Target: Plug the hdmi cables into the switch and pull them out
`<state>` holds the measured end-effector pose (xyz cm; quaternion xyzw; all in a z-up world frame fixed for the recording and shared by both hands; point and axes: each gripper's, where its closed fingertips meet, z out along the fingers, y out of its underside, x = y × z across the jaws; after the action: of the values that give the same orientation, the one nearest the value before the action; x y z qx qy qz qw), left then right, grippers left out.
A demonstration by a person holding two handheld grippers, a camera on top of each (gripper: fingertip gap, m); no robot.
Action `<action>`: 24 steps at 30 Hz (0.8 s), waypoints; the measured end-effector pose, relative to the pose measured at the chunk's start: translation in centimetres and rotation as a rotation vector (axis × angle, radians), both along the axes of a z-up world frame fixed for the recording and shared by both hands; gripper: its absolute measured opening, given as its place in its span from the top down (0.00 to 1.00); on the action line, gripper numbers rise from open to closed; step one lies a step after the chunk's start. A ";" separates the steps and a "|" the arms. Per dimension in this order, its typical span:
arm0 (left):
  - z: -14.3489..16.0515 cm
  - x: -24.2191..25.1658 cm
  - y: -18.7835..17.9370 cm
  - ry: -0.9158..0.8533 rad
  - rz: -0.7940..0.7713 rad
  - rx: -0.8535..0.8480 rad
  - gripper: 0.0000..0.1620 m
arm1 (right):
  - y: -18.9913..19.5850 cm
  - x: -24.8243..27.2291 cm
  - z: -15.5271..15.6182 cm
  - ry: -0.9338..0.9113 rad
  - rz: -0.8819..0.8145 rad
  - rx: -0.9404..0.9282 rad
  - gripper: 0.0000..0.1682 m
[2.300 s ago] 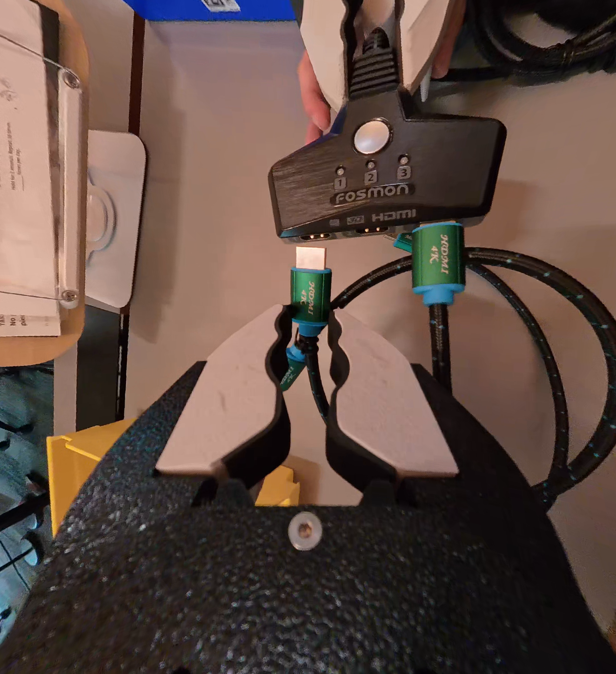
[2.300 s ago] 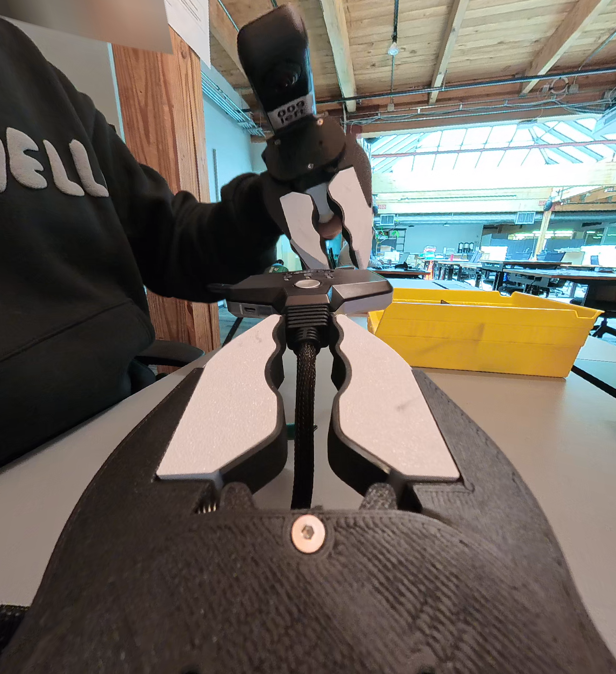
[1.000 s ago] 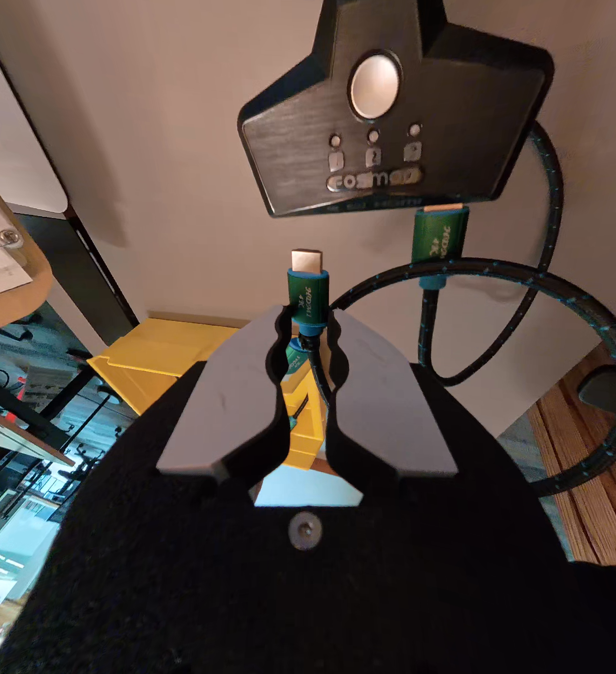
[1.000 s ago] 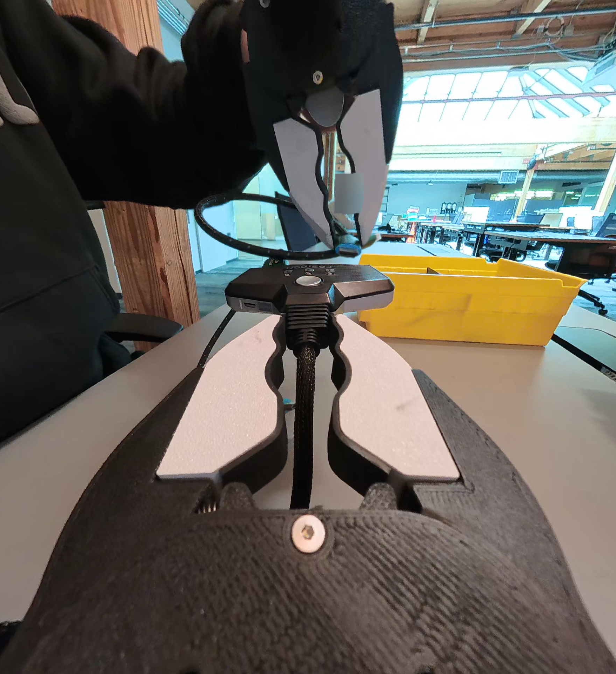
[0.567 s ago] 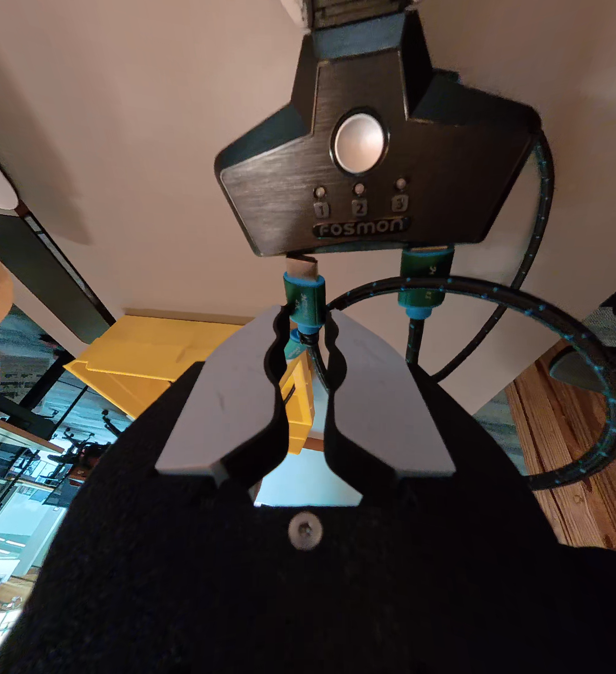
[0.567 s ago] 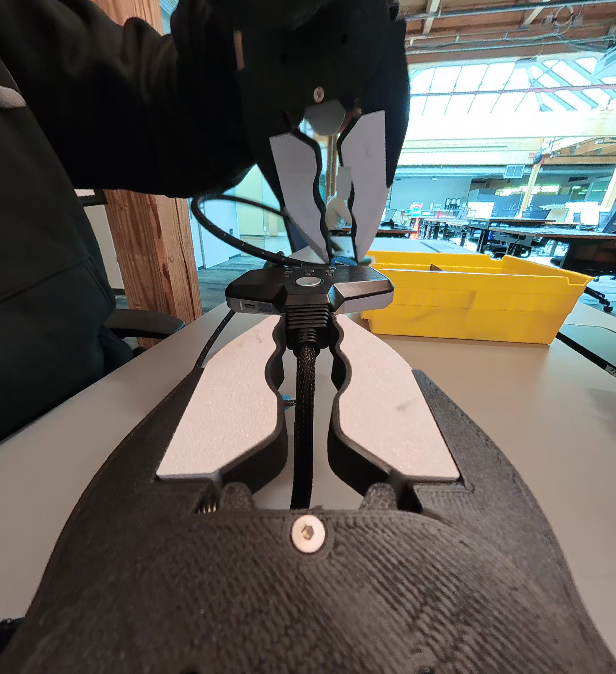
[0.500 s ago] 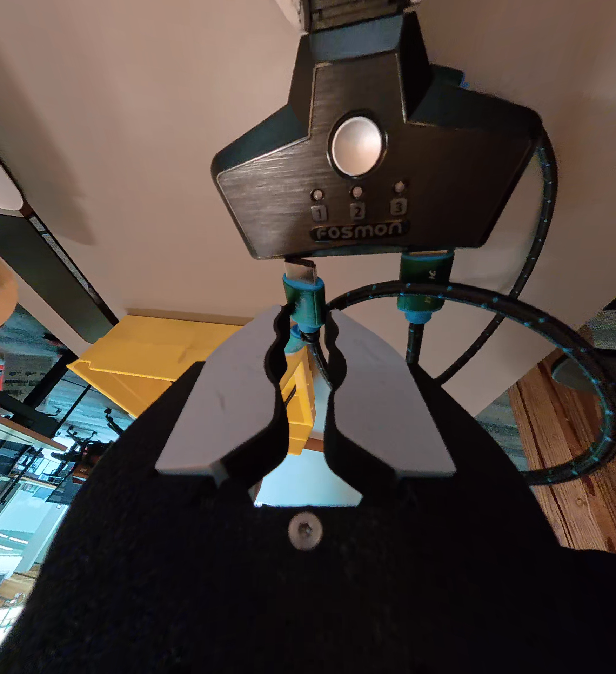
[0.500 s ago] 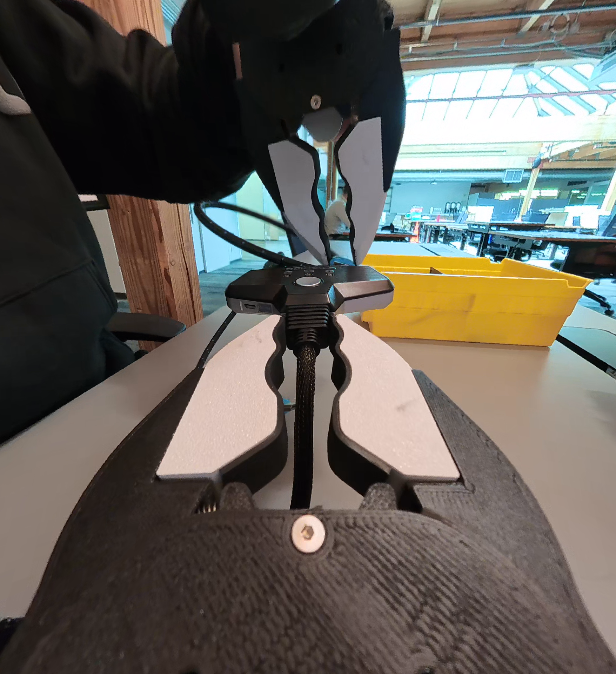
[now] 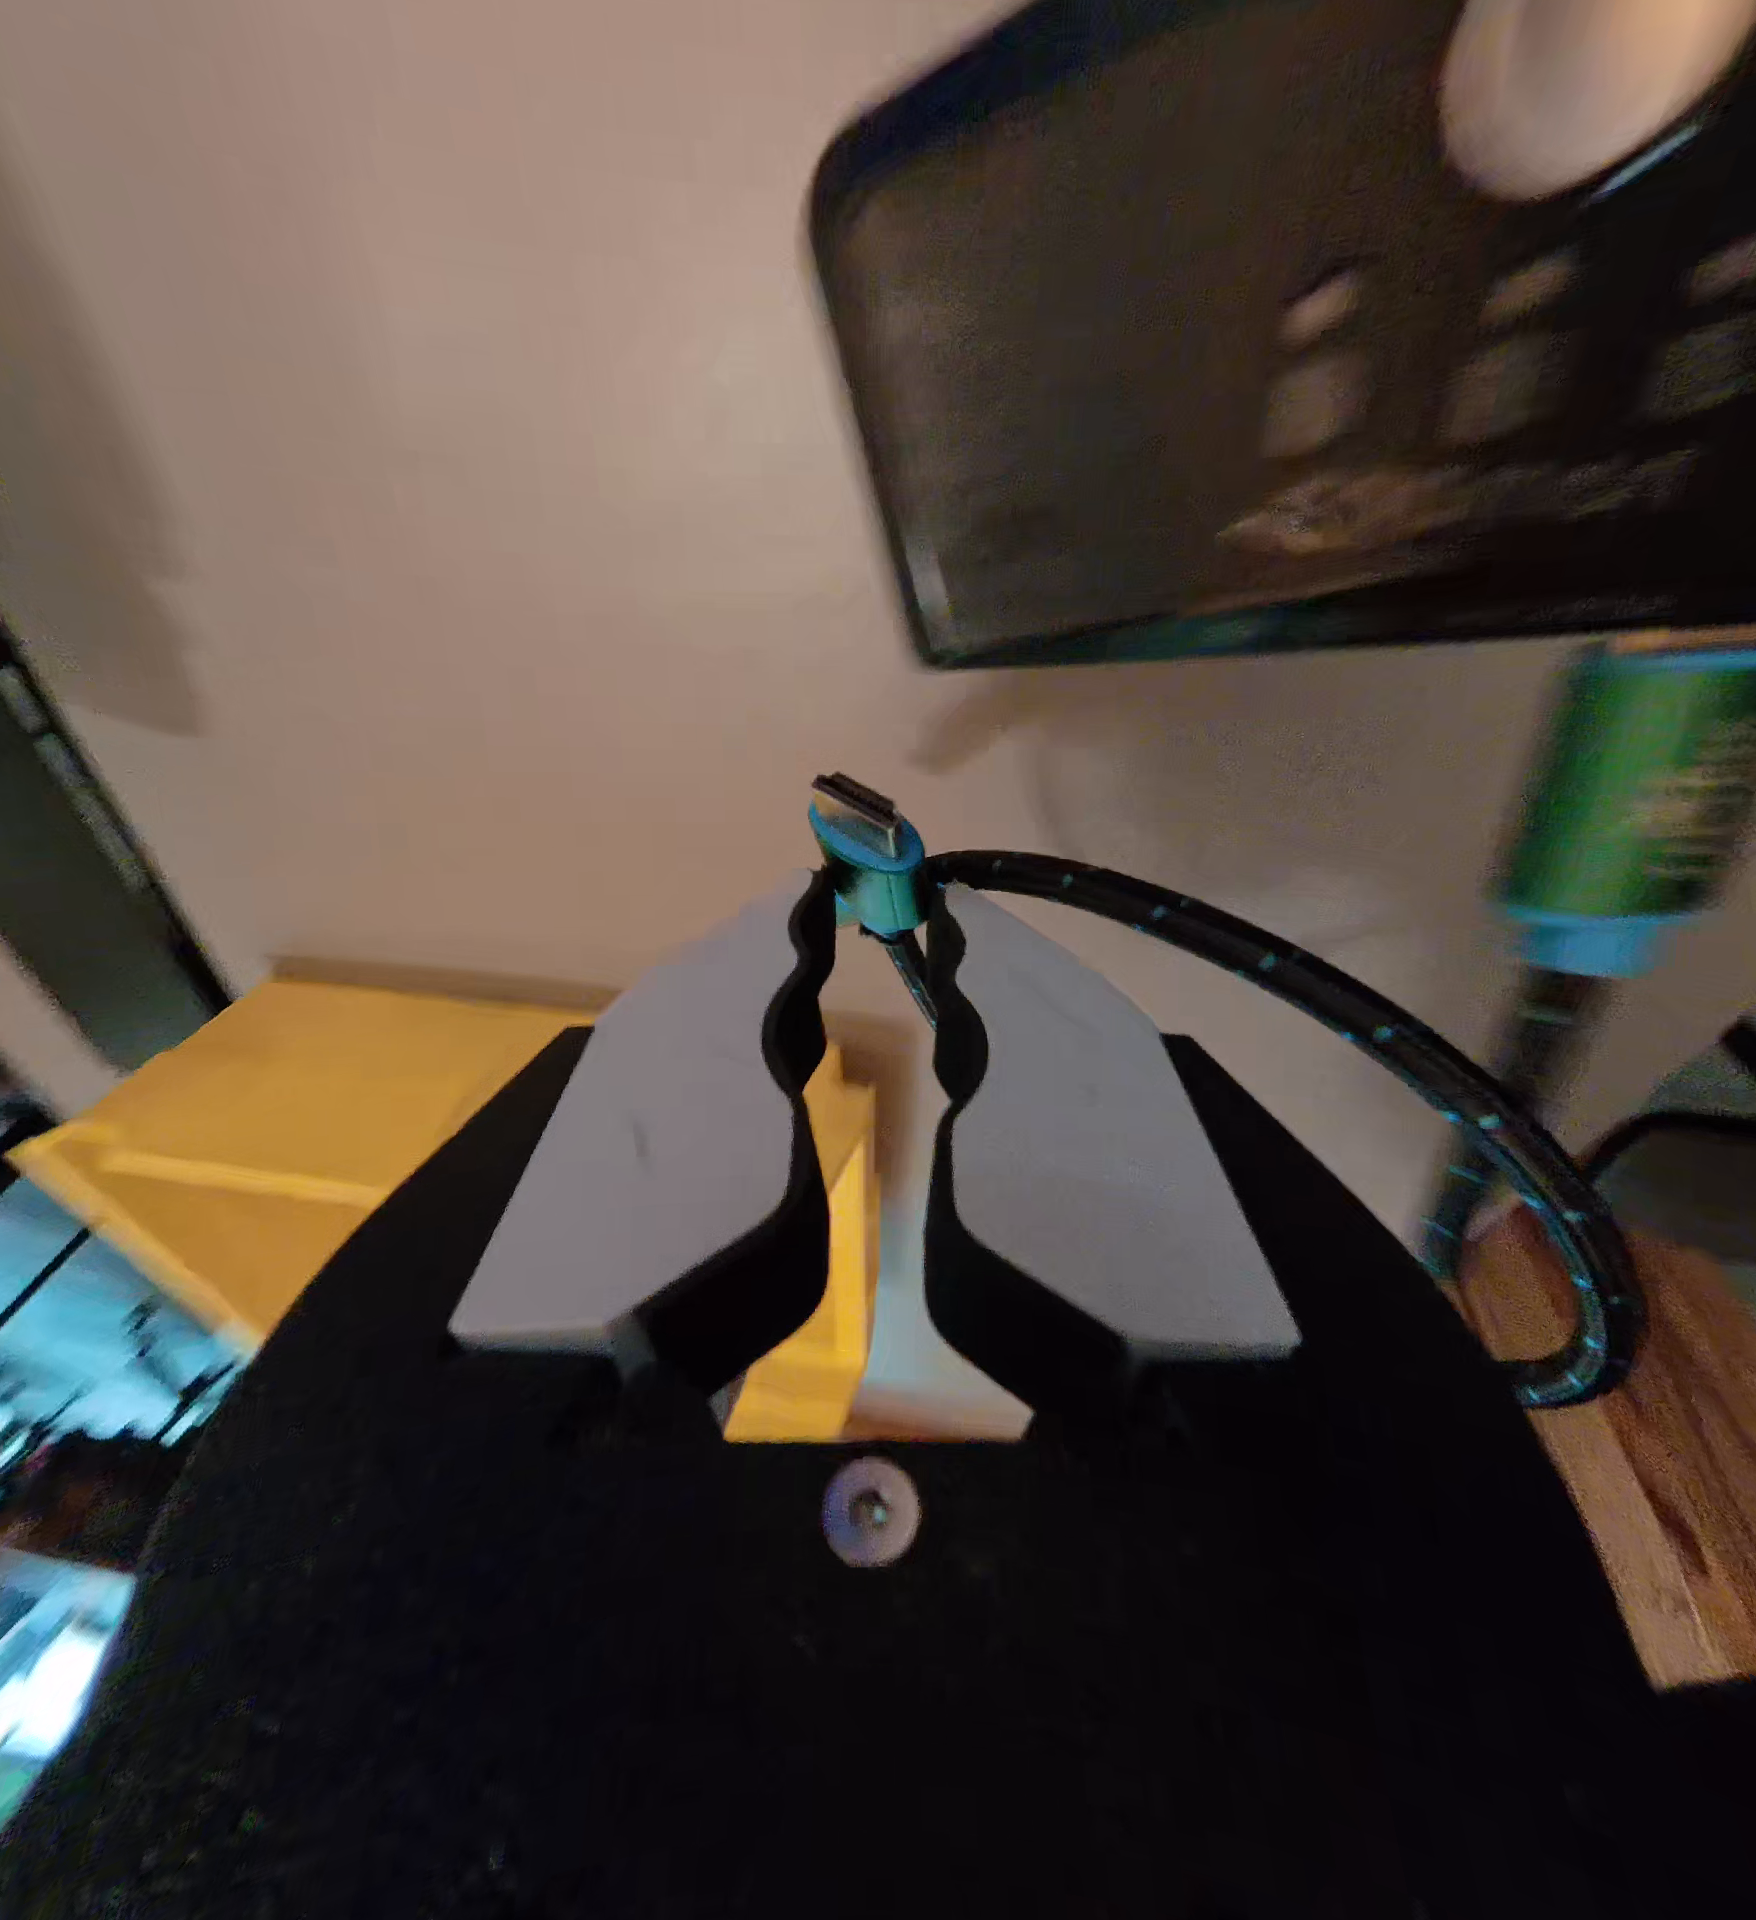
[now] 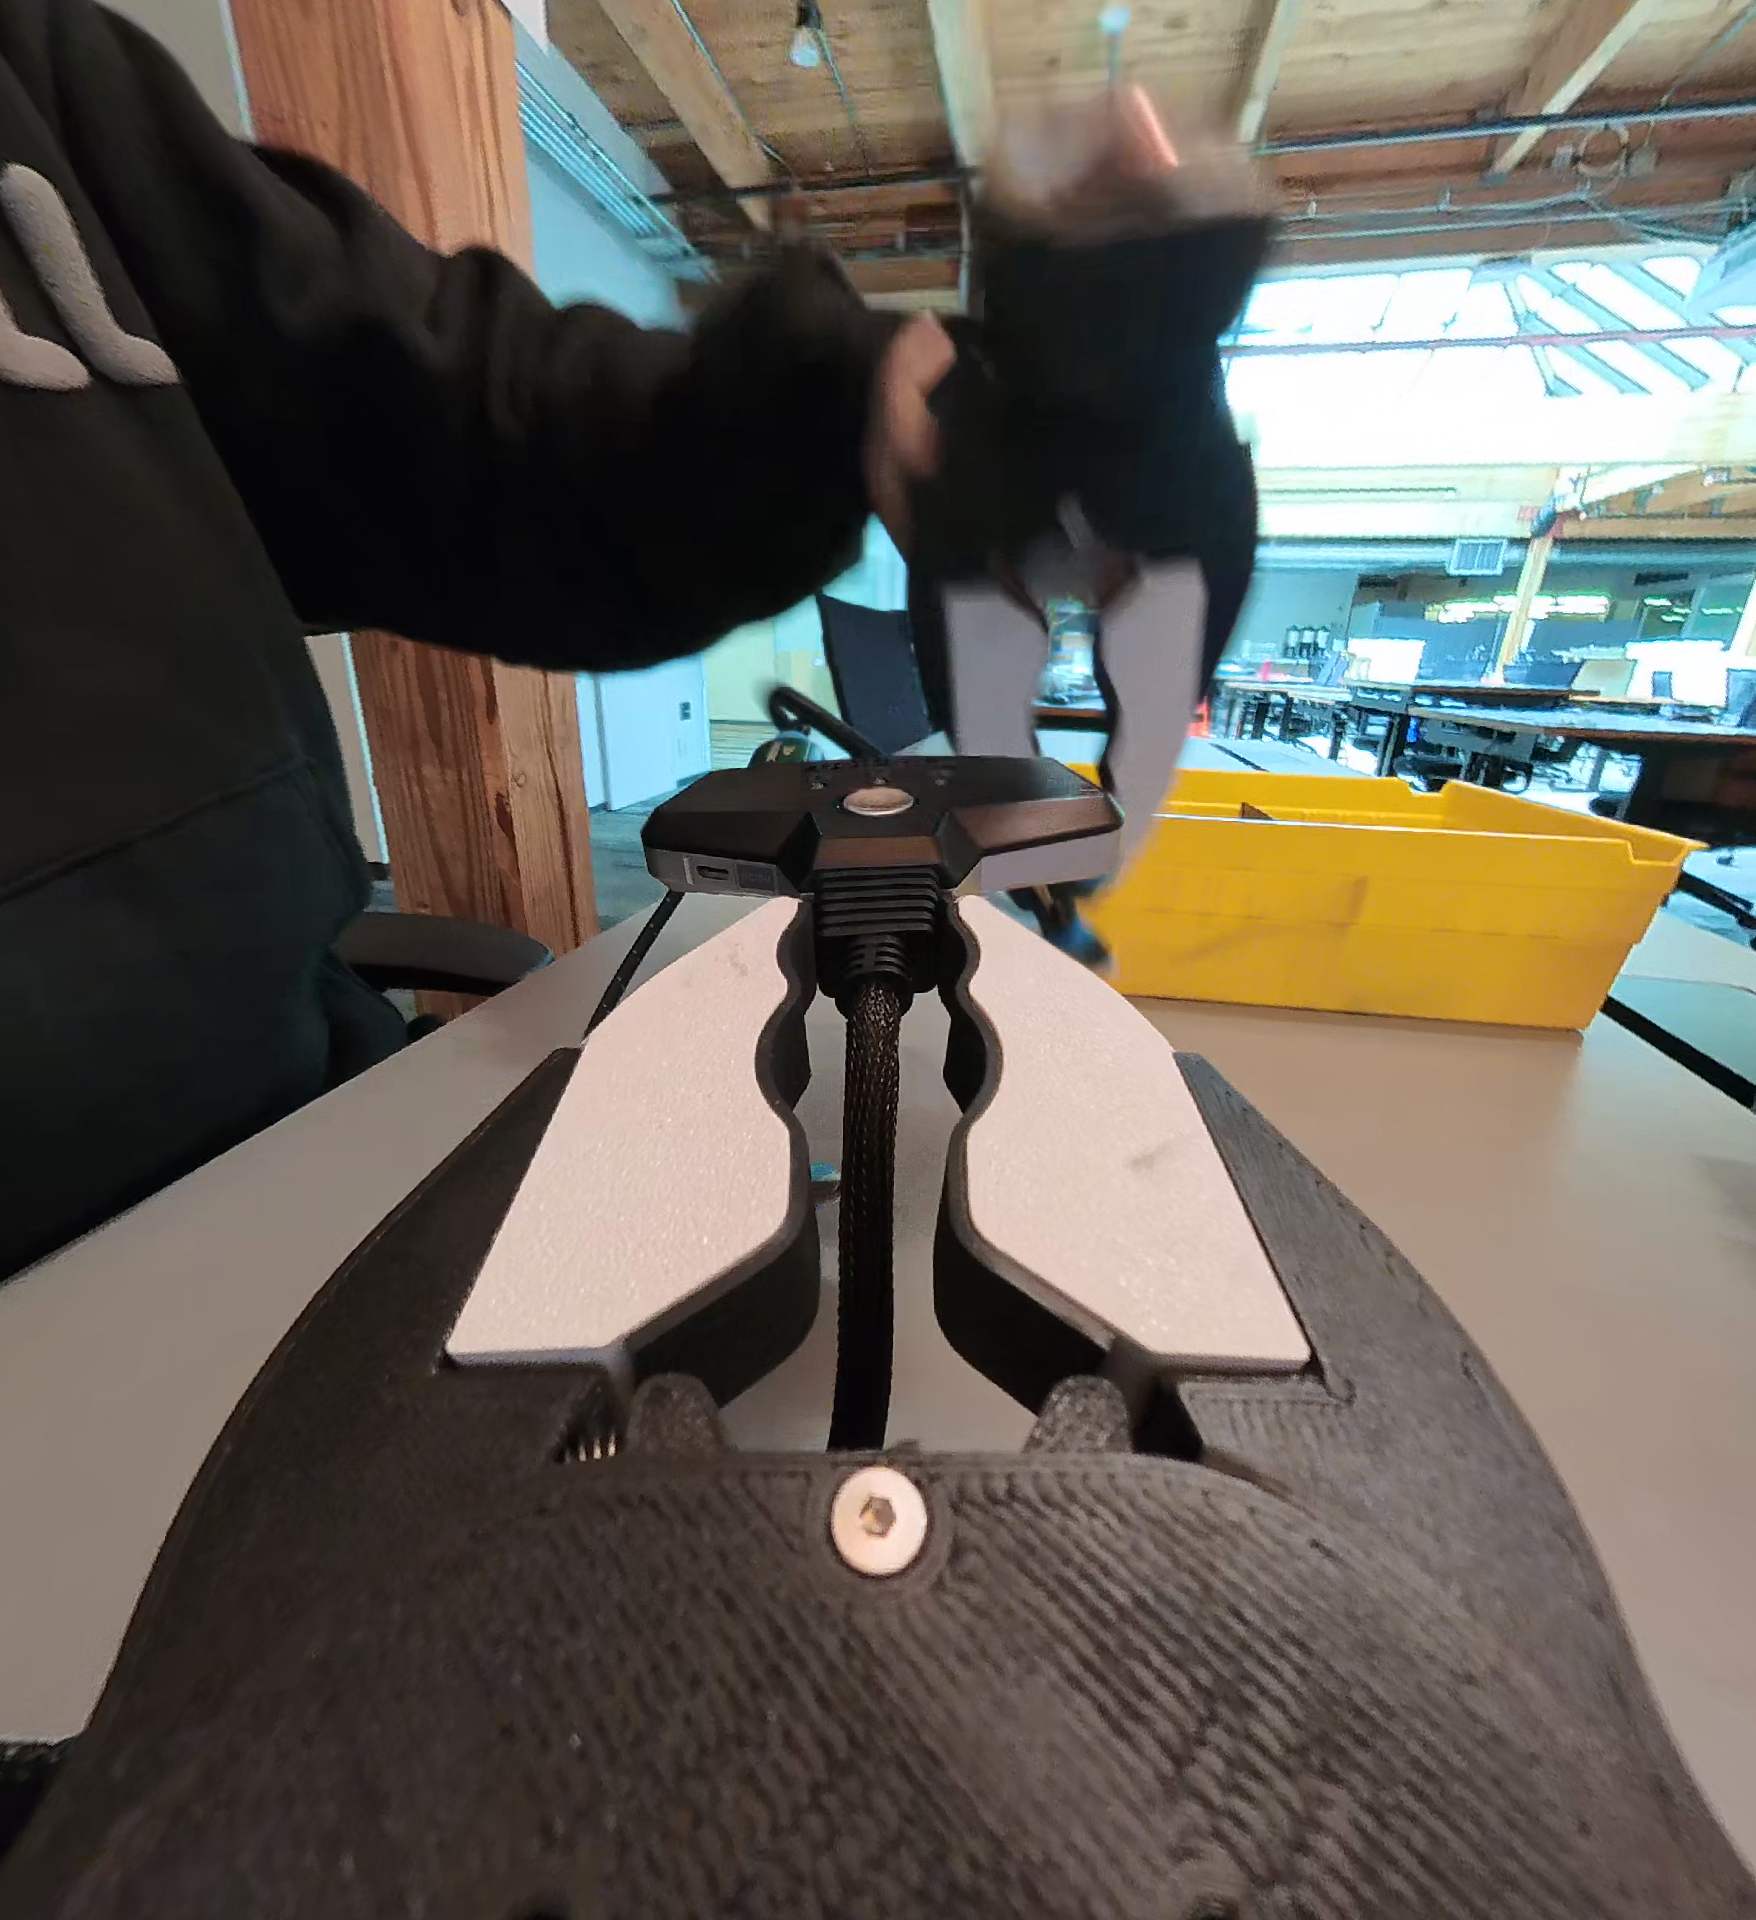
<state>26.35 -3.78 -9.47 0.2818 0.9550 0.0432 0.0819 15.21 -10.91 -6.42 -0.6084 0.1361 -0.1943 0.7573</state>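
Fingers of left gripper (image 9: 879, 902) clamp the stiff green-and-blue HDMI plug (image 9: 866, 857); right gripper (image 10: 879, 935) pinches the light black switch (image 10: 879, 821) by its ribbed collar.

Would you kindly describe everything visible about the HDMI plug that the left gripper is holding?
The HDMI plug has a green shell with a light-blue collar and a bare metal tip. It is pinched at its base between the fingertips of the left gripper, tilted up and to the left. Its black braided cable, flecked with blue, arcs away to the right. The tip is free, clear of the blurred black switch above it.
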 end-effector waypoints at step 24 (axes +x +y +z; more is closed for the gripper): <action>-9.5 0.0 -3.8 0.456 0.058 -0.600 0.88 | -0.2 -0.5 0.2 -0.016 0.031 0.020 0.87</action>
<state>26.39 -7.56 -18.94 0.2204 0.9266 -0.2997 -0.0550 14.72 -11.08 -6.20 -0.6013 0.1225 -0.1860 0.7673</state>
